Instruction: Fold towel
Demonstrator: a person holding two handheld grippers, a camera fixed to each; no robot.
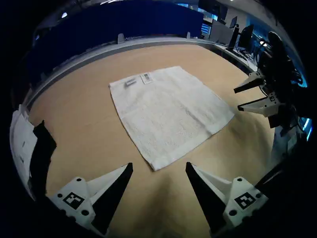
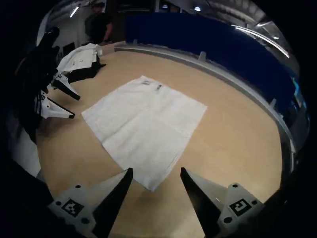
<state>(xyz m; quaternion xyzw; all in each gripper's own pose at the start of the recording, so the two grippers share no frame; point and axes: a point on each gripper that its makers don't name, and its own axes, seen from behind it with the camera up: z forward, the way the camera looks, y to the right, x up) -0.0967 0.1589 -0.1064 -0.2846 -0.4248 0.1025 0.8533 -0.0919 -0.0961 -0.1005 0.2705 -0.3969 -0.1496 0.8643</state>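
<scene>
A white towel (image 1: 170,115) lies spread flat on the tan table (image 1: 79,119), with small labels (image 1: 138,79) at its far edge. My left gripper (image 1: 158,166) stands open just short of the towel's near corner, with nothing between its fingers. Farther off at the right, my right gripper (image 1: 237,99) hangs open beside another corner. In the right gripper view the same towel (image 2: 144,127) lies ahead of my open right gripper (image 2: 155,171), whose tips flank the near corner. The left gripper (image 2: 76,107) is open at the towel's left corner.
A heap of white and black cloth (image 2: 83,61) lies at the table's far left, also seen as cloth (image 1: 27,154) close by. A blue partition (image 2: 222,43) runs behind the table's raised grey edge (image 2: 237,85). A person (image 2: 99,22) stands beyond. Monitors (image 1: 241,35) stand at the back.
</scene>
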